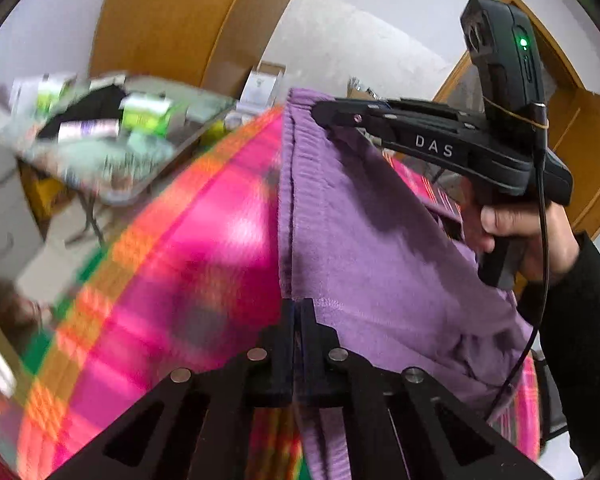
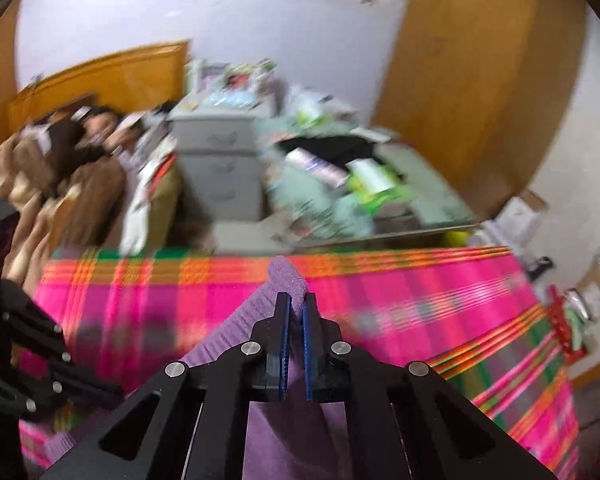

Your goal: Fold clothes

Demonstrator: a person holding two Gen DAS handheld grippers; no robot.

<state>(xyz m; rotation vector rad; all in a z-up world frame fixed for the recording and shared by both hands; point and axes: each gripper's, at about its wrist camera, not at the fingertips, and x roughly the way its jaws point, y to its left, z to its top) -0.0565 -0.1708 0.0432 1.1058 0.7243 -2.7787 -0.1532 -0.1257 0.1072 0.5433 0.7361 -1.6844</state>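
Currently the left claw (image 1: 298, 320) is pinching shut on the near ribbed hem of the soft purple knit garment (image 1: 380, 248), and to its right the right claw (image 2: 296, 312) is clamping the far end of that hem, its blue pads nearly closed on a bunched fold. Both are holding the cloth lifted and stretched above the pink, orange and green plaid cloth (image 2: 420, 300) covering the table, probably so the edge is hanging straight for a fold.
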